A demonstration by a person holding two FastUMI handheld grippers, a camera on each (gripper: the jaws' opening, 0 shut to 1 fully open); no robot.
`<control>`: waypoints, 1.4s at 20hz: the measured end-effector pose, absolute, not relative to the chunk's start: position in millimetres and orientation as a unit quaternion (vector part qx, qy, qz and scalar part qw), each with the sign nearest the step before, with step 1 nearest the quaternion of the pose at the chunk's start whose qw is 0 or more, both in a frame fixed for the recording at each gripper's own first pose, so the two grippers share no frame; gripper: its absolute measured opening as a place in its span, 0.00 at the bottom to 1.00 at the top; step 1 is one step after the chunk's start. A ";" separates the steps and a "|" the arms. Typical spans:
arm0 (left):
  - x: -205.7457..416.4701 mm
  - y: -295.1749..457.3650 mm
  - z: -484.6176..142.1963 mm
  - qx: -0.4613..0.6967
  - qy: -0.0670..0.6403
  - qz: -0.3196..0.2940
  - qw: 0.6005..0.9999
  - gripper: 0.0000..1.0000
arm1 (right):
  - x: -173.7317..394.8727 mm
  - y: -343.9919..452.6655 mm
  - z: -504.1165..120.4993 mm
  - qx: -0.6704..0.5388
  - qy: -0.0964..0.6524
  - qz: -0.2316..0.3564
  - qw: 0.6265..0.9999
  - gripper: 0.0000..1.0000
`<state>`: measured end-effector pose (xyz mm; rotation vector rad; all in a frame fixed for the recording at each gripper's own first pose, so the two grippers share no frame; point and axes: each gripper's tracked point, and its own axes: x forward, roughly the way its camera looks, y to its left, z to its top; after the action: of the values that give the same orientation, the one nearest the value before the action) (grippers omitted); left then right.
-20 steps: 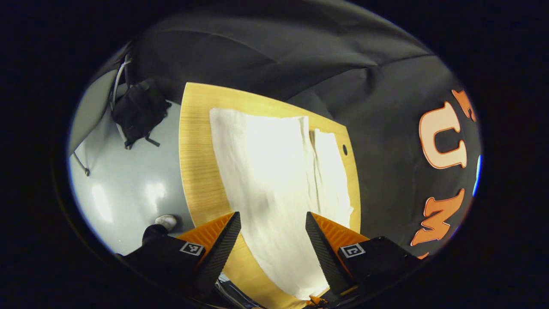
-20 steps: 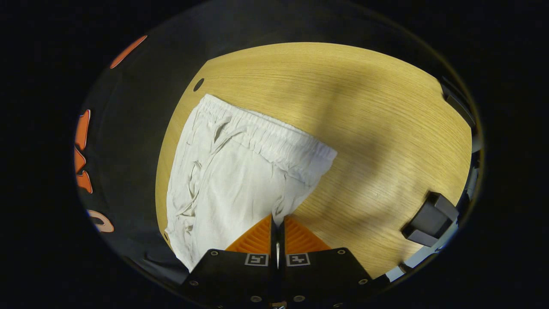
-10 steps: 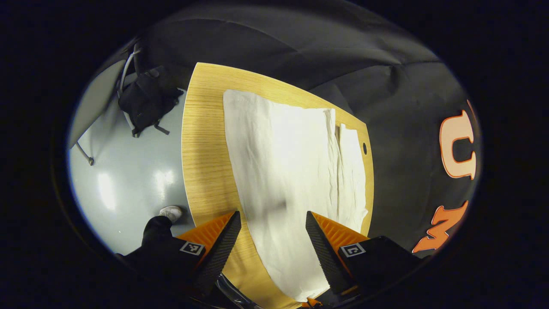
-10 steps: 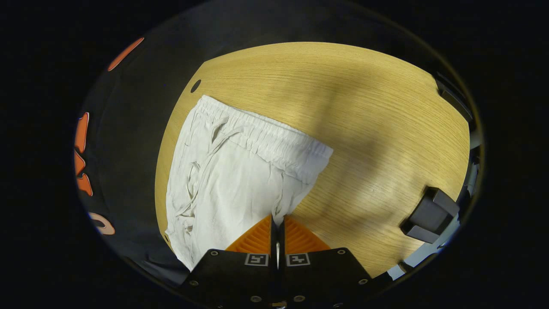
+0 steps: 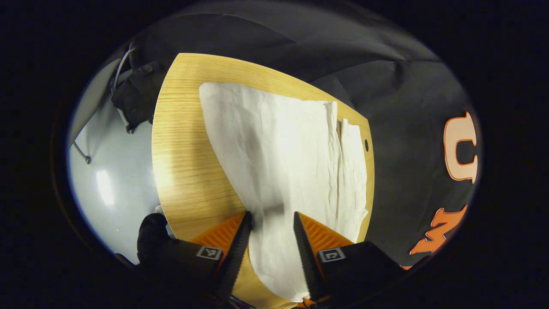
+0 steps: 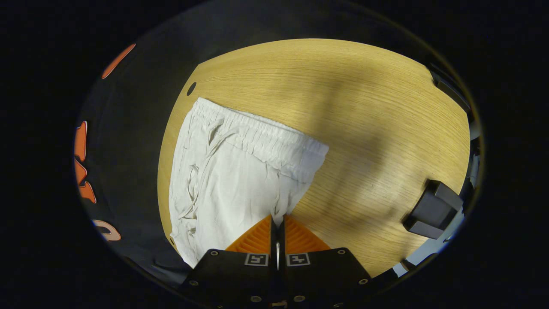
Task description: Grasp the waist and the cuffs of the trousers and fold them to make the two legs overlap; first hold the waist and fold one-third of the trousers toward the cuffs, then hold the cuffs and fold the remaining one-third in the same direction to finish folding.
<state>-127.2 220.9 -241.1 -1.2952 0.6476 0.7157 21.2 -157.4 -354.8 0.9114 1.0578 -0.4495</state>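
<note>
White trousers (image 5: 279, 163) lie flat on the wooden table (image 5: 180, 171), the legs running away from me in the left gripper view. My left gripper (image 5: 271, 219) is open, low over the near end of the cloth. Its jaws stand a narrow gap apart with fabric between them. In the right gripper view the trousers (image 6: 231, 171) show their gathered elastic waistband (image 6: 261, 135) and drawstring. My right gripper (image 6: 277, 219) is shut on the trousers, pinching the cloth at the side edge below the waist.
A black block (image 6: 433, 208) sits at the table's right edge in the right gripper view. Bare wood (image 6: 364, 107) spreads beyond the waistband. A cable hole (image 5: 366, 145) is near the far edge. Grey floor (image 5: 107, 180) and a black bag (image 5: 135, 96) lie left of the table.
My left gripper has dropped closer to the trousers and its jaws have narrowed around the cloth. The right gripper keeps its pinch and has barely moved.
</note>
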 end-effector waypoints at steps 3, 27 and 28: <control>-111.0 220.8 -253.4 -0.593 0.294 0.303 0.686 0.28 | 20.1 -156.6 -354.7 0.413 0.485 -0.202 0.744 0.01; 86.4 252.8 -119.7 -0.463 0.317 0.165 0.811 0.04 | 137.8 -115.4 -242.8 0.418 0.438 -0.171 0.777 0.01; 100.5 249.0 -122.4 -0.462 0.321 0.160 0.811 0.04 | 150.0 -113.5 -243.0 0.411 0.440 -0.171 0.780 0.01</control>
<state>100.5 249.0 -122.4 -0.9865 0.6860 0.3410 150.0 -113.5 -243.0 0.8886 0.9501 -0.3704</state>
